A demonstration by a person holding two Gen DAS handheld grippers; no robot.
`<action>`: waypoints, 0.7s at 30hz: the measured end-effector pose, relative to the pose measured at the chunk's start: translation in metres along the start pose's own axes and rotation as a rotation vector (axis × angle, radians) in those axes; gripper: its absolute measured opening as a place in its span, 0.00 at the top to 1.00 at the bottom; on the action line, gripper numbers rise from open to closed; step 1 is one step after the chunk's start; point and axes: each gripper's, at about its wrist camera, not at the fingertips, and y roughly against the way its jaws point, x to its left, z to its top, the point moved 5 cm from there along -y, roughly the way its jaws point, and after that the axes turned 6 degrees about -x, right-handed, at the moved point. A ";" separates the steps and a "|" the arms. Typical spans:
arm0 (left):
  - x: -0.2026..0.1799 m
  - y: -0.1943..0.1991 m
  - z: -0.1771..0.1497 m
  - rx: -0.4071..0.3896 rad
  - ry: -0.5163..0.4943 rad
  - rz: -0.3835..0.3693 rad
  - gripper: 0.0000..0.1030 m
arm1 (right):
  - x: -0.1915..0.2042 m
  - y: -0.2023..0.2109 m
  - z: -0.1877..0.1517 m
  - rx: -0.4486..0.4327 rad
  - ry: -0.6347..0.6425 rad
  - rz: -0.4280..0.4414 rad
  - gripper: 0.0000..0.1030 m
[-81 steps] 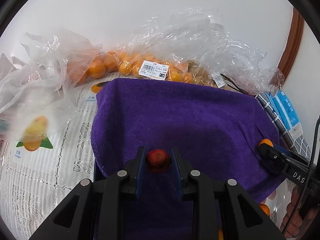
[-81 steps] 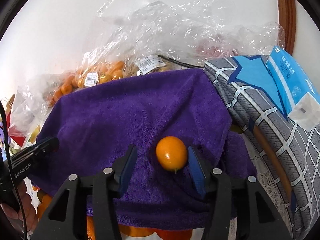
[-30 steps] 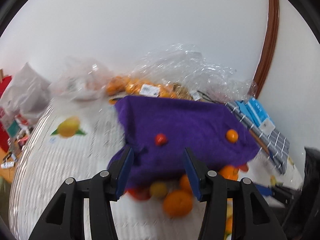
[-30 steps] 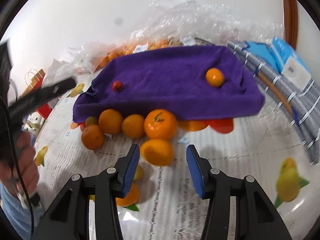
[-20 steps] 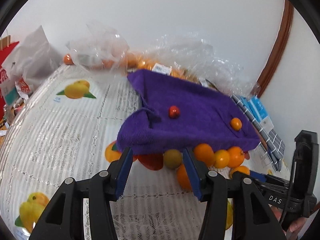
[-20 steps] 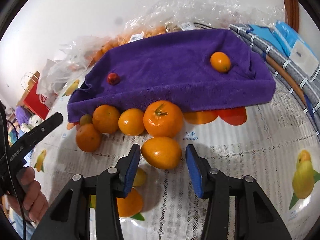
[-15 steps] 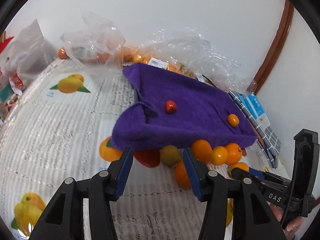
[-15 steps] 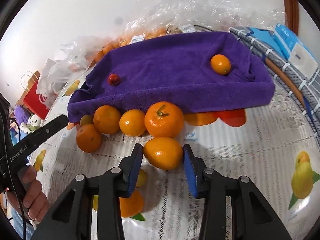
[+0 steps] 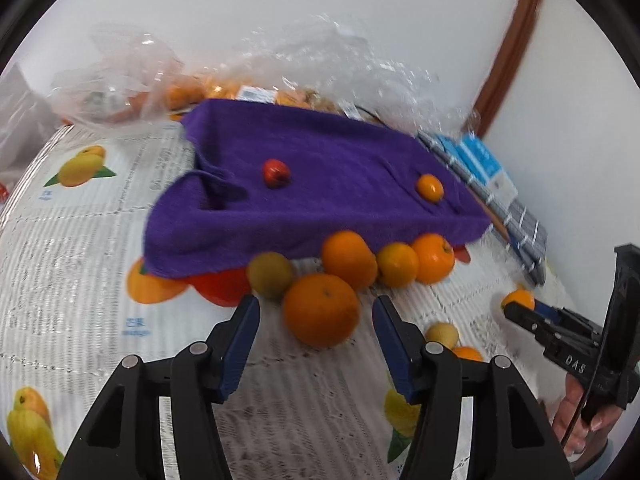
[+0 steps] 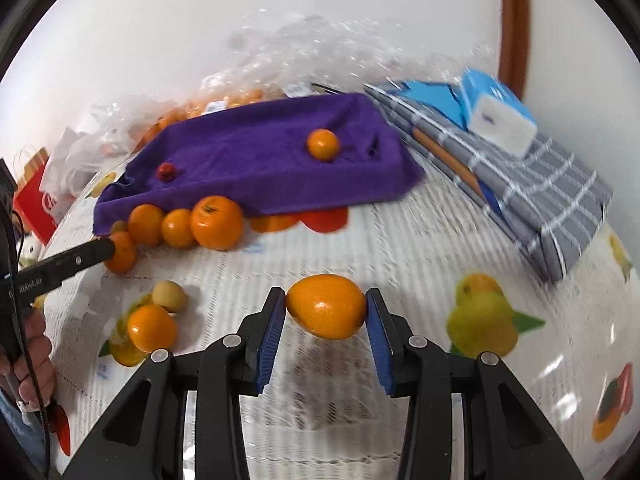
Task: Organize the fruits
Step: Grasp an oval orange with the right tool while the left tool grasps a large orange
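Observation:
A purple towel (image 9: 328, 184) lies on the table with a small red fruit (image 9: 276, 173) and a small orange fruit (image 9: 430, 187) on it; it also shows in the right wrist view (image 10: 256, 160). Several oranges lie along its front edge. My left gripper (image 9: 316, 332) is open, with a large orange (image 9: 321, 310) just in front, between its fingertips. My right gripper (image 10: 326, 312) is shut on an oval orange (image 10: 326, 312) and holds it above the table.
Plastic bags of oranges (image 9: 192, 92) lie behind the towel by the wall. A grey checked cloth (image 10: 540, 184) with blue packets (image 10: 496, 112) lies to the right. Loose fruits (image 10: 154, 328) lie at the left in the right wrist view. The tablecloth (image 9: 80, 240) has printed fruit pictures.
Both grippers let go of the fruits on the towel and pulled back. The right gripper closed on the oval orange and lifted it. The left gripper moved up to the large orange.

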 end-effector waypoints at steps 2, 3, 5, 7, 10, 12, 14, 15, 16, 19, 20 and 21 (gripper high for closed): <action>-0.006 -0.001 -0.002 -0.005 -0.034 0.014 0.45 | -0.004 -0.002 -0.004 -0.001 -0.018 -0.003 0.61; -0.008 -0.003 -0.003 -0.005 -0.047 0.024 0.45 | -0.006 -0.003 -0.006 0.004 -0.025 0.000 0.61; -0.011 -0.008 -0.005 0.020 -0.056 0.028 0.45 | -0.005 0.000 -0.006 -0.009 -0.029 0.011 0.61; -0.012 -0.013 -0.007 0.044 -0.039 0.018 0.45 | -0.004 0.003 -0.006 -0.026 -0.031 0.018 0.61; -0.011 -0.014 -0.006 0.043 -0.023 0.006 0.45 | -0.005 0.005 -0.006 -0.034 -0.036 0.009 0.61; -0.008 -0.013 -0.006 0.035 -0.004 0.002 0.57 | -0.006 0.006 -0.006 -0.040 -0.048 0.015 0.61; -0.004 -0.013 -0.005 0.033 0.027 -0.024 0.61 | -0.008 0.005 -0.005 -0.037 -0.065 0.042 0.61; -0.003 -0.012 -0.005 0.031 0.035 -0.031 0.61 | -0.009 0.005 -0.005 -0.037 -0.073 0.046 0.61; -0.004 -0.012 -0.005 0.028 0.038 -0.036 0.61 | -0.010 0.005 -0.005 -0.038 -0.081 0.050 0.61; -0.008 -0.009 -0.005 0.015 0.028 -0.052 0.61 | -0.011 0.005 -0.005 -0.042 -0.093 0.055 0.61; -0.009 -0.007 -0.005 0.008 0.025 -0.059 0.61 | -0.012 0.006 -0.005 -0.045 -0.096 0.055 0.61; -0.011 -0.006 -0.005 0.001 0.023 -0.064 0.61 | -0.012 0.006 -0.005 -0.048 -0.098 0.058 0.61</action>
